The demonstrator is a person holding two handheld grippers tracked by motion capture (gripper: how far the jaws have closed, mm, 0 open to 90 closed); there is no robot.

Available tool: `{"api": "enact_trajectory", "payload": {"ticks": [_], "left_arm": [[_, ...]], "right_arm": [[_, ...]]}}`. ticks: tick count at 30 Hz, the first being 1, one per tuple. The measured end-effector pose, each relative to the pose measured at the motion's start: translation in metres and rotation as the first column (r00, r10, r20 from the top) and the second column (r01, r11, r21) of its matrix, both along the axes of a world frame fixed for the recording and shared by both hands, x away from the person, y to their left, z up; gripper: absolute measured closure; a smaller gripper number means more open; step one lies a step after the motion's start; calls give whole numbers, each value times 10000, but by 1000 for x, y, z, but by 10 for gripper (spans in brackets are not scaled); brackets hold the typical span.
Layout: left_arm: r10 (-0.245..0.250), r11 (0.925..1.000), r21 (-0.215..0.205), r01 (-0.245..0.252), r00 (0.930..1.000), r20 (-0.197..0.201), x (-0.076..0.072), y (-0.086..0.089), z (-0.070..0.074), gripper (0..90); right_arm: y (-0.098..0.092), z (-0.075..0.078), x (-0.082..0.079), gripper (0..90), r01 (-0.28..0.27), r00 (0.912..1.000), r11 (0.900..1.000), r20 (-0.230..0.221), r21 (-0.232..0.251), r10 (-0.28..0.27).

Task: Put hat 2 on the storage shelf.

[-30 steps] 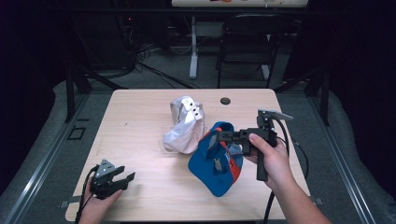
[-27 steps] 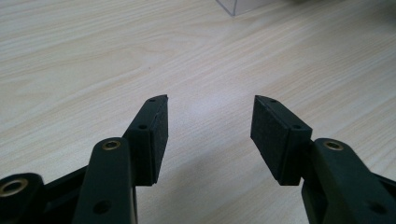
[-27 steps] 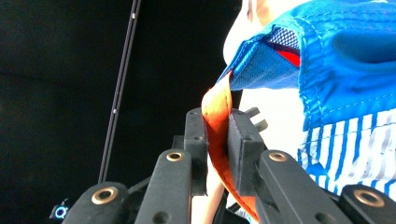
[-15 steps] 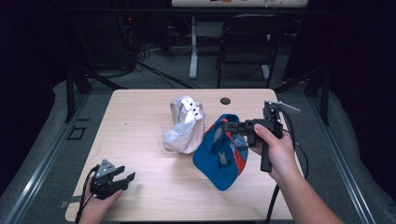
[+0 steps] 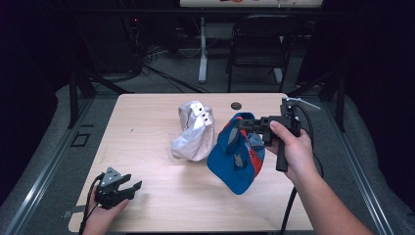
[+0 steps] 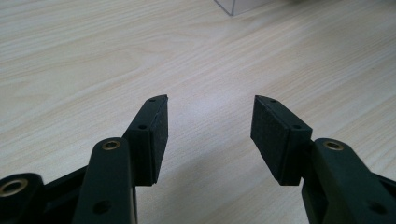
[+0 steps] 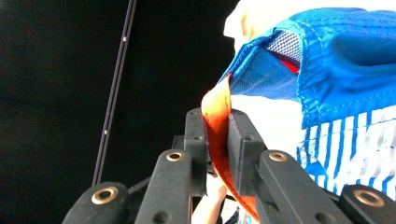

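Observation:
A blue cap [image 5: 236, 155] with orange trim hangs above the wooden table [image 5: 147, 127], lifted at the right of centre. My right gripper [image 5: 241, 124] is shut on its edge. In the right gripper view my right gripper [image 7: 217, 122] pinches an orange strip of the blue cap [image 7: 336, 56]. A silver-white cap [image 5: 194, 131] lies crumpled on the table just left of the blue one. My left gripper [image 5: 133, 186] rests open at the table's front left corner. In the left gripper view my left gripper [image 6: 209, 116] has nothing but bare wood between the pads.
A small dark round disc [image 5: 236, 105] sits near the table's far edge. A clear box corner [image 6: 238, 5] shows ahead of the left gripper. A black chair [image 5: 257, 49] and a white stand [image 5: 202, 49] are beyond the table.
My right gripper has risen and moved toward the far right with the blue cap, so the cap hangs higher off the table. The left gripper has stayed put.

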State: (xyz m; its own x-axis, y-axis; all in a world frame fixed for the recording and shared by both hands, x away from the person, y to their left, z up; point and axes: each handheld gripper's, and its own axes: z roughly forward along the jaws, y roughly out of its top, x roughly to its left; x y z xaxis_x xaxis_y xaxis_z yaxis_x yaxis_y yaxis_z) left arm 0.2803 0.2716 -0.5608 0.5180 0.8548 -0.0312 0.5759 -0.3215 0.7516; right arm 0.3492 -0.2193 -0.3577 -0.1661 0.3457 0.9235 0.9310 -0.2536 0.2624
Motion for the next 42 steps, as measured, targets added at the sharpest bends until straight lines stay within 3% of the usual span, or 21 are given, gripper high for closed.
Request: {"api": "enact_trajectory", "payload": {"ticks": [13, 21, 33, 37, 42], "left_arm": [[-87, 10000, 48, 87, 10000, -31, 0, -2, -1, 467], [-140, 9999, 60, 140, 9999, -90, 0, -4, -1, 467], [-237, 9997, 57, 237, 9997, -91, 0, -5, -1, 467], [-386, 9992, 106, 387, 9992, -98, 1, -8, -1, 467], [-411, 9991, 101, 412, 9991, -90, 1, -8, -1, 467]], "right_arm": [[-20, 22, 9, 795, 797, 9967, 9963, 207, -312, -791], [-31, 33, 23, 795, 1657, 9859, 9856, 303, -322, -1647], [-28, 45, 39, 795, 2311, 9723, 9727, 424, -226, -2300], [-20, 51, 49, 795, 2659, 9628, 9639, 531, -154, -2648], [-13, 54, 57, 795, 2798, 9589, 9597, 562, -269, -2780]]}}
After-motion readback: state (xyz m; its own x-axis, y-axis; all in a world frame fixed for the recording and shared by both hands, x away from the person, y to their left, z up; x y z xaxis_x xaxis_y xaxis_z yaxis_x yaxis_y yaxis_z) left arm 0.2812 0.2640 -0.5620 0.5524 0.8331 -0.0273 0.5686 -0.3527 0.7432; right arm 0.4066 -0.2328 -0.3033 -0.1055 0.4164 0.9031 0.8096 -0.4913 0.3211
